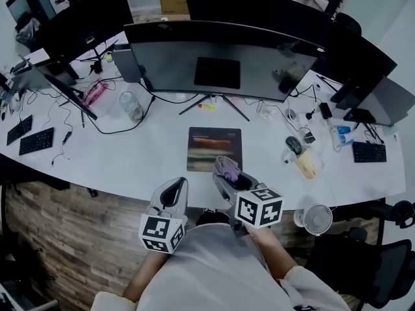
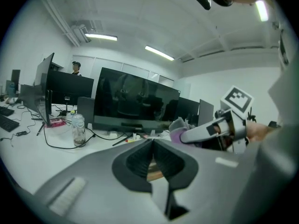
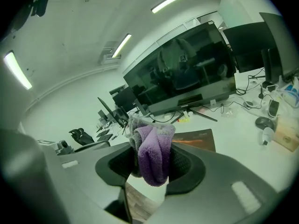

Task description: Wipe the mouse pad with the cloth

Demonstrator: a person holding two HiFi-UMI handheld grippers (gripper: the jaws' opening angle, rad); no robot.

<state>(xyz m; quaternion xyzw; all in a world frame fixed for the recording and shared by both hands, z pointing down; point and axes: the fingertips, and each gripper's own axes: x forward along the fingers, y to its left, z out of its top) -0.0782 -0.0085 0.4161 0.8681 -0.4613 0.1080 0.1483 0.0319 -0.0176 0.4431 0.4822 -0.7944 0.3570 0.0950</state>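
Near, lower centre of head view: 2 tools side by side.
- Left tool: jaws pressed together, nothing between them.
- Right tool: clamped on the bunched purple cloth, over the near table edge.

Beyond, frame centre: mouse pad lies flat and bare, the cloth short of it.

Judgement: cloth in hand, all wiping left.

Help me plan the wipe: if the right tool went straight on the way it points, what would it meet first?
Probably the big monitor: the right tool, shut on the cloth, points nearly level, so its line seems to pass above the mouse pad. Depth is unclear.
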